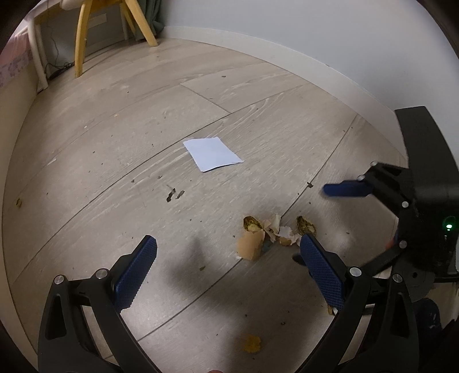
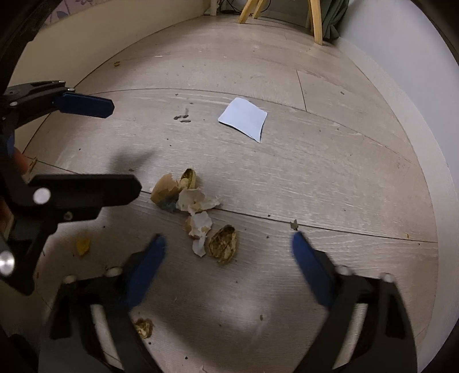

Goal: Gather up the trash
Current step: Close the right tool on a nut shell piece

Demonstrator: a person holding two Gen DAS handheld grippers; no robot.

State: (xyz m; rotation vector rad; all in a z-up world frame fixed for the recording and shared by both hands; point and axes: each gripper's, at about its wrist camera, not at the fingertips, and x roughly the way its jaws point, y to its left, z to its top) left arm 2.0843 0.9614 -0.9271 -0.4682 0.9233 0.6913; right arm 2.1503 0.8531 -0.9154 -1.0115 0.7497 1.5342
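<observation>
Broken eggshell pieces (image 1: 252, 244) and walnut shell halves (image 1: 306, 225) lie in a small heap on the wooden floor; the heap also shows in the right wrist view, with eggshell (image 2: 195, 200) and a walnut half (image 2: 223, 244). A white paper slip (image 1: 212, 153) lies farther off, also in the right wrist view (image 2: 243, 119). My left gripper (image 1: 229, 244) is open and empty, just short of the heap. My right gripper (image 2: 228, 244) is open and empty, its jaws on either side of the walnut half above the floor. It also shows in the left wrist view (image 1: 315, 218).
A wooden chair (image 1: 114, 25) stands at the back by the wall. A white baseboard (image 1: 287, 54) runs along the wall. A yellow scrap (image 1: 252, 343) and another walnut piece (image 2: 143, 328) lie close to the grippers. Small dark crumbs (image 1: 175, 195) dot the floor.
</observation>
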